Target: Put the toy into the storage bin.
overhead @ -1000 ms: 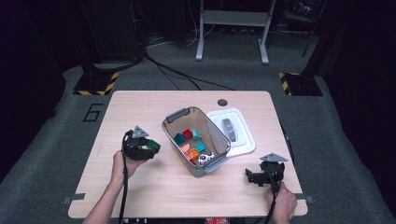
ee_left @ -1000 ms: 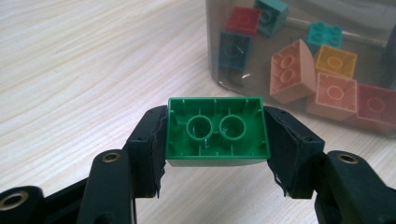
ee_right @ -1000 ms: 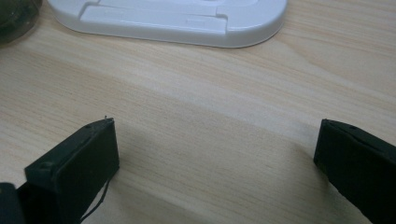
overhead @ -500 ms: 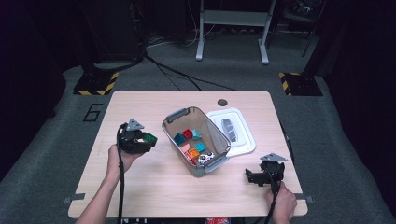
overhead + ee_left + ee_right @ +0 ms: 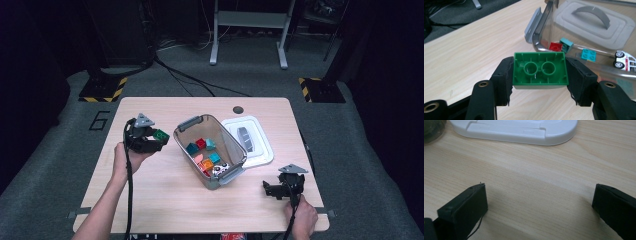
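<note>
Holding a green brick (image 5: 540, 70), the left hand-held gripper (image 5: 159, 137) sits above the left part of the desk (image 5: 150, 200), lifted off the surface in the person's left hand (image 5: 122, 156). In the left gripper view the 2 black pads press on the brick's short sides; its hollow underside with 2 round tubes faces the camera. The brick is clear of the desk and just left of the bin's near end.

Centre: a clear plastic bin (image 5: 186, 145) with grey rim and grey latch handles stands open on the desk, set at a diagonal. Inside lie several small bricks: a red brick (image 5: 200, 143), a teal brick (image 5: 210, 144), another teal one, orange pieces lower down, and a white toy car (image 5: 220, 169) at the near end. In the left gripper view the car shows through the bin wall with black wheels.

Right of the bin, touching or just beside its long side, the white lid (image 5: 255, 145) lies flat on the desk, grey handle up.

Far right: the right hand-held gripper (image 5: 268, 189) rests low near the front right corner of the desk, held by the right hand (image 5: 302, 220). In the right gripper view its jaws stand wide apart with bare wood between them, nothing gripped, the lid's edge ahead.
</note>
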`<state>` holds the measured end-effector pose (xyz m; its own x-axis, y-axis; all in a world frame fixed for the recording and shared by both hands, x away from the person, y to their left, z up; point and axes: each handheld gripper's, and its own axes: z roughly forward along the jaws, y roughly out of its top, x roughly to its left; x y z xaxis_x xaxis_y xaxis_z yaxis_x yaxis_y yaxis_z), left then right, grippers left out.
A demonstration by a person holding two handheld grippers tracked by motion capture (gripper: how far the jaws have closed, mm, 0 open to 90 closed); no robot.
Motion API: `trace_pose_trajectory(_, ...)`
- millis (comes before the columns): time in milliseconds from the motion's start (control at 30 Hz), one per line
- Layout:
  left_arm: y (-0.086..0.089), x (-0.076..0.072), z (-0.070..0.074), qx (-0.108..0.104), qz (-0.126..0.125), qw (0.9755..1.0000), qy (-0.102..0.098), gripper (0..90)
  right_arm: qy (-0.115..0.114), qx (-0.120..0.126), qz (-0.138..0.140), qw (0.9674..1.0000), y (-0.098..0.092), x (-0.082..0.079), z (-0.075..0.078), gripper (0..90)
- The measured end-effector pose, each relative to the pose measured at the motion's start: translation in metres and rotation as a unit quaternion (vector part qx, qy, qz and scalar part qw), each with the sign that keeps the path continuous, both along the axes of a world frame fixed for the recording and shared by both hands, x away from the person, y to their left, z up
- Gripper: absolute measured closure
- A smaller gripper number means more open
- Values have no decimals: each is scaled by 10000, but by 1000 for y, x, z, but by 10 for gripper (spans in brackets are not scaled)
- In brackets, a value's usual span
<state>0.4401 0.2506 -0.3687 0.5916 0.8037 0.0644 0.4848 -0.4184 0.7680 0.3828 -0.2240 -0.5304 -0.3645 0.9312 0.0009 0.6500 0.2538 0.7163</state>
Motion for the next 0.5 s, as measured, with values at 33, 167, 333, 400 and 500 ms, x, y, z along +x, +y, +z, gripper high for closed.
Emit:
trace_pose_trajectory(33, -2, 1, 2, 0, -11, 10000, -14, 432, 0, 2, 0, 10000, 0, 0, 0, 0)
trace_pose_trajectory(167, -12, 4, 5, 12, -102, 9999, -26, 431, -1, -4, 11, 10000, 0, 0, 0, 0)
trace_pose_trajectory(333, -29, 8, 4, -11, -251, 9997, -57, 431, -4, 3, 1, 10000, 0, 0, 0, 0)
trace_pose_trajectory(400, -36, 10, 1, -9, -323, 9995, -22, 431, -5, 4, 2, 10000, 0, 0, 0, 0)
trace_pose_trajectory(500, -46, 13, -4, -9, -395, 9992, 41, 431, 1, 0, 1, 10000, 0, 0, 0, 0)
